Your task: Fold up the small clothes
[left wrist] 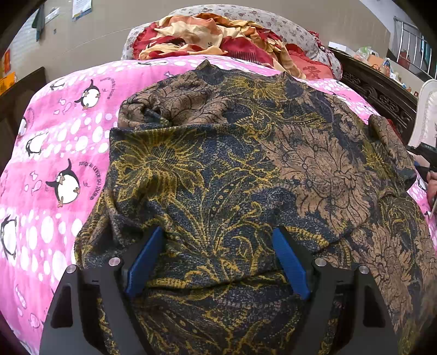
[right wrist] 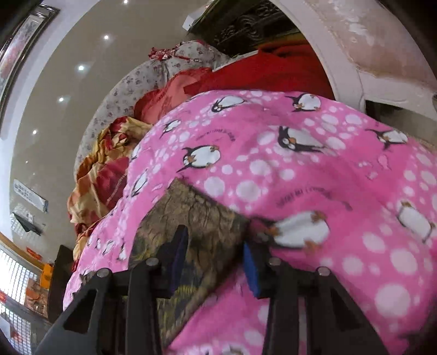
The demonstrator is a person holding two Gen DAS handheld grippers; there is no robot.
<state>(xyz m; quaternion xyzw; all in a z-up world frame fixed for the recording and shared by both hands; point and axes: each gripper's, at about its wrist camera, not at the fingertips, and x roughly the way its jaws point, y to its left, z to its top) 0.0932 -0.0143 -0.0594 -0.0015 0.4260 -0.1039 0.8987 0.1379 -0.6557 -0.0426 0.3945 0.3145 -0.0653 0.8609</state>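
A dark blue, yellow and brown floral garment (left wrist: pixel 245 163) lies spread on the pink penguin blanket (left wrist: pixel 62 131), its left side folded over the body. My left gripper (left wrist: pixel 217 234) is open, its blue pads (left wrist: pixel 146 262) wide apart over the garment's near hem, holding nothing. In the right wrist view, my right gripper (right wrist: pixel 215 240) is open with its jaws either side of a brown corner of the garment (right wrist: pixel 199 215) on the blanket (right wrist: pixel 327 169). The view is tilted and blurred.
A heap of red and gold bedding (left wrist: pixel 218 41) and a floral pillow (left wrist: pixel 273 19) lie at the far end of the bed. A dark carved wooden frame (left wrist: pixel 382 92) runs along the right. A white chair (left wrist: pixel 426 114) stands at the far right.
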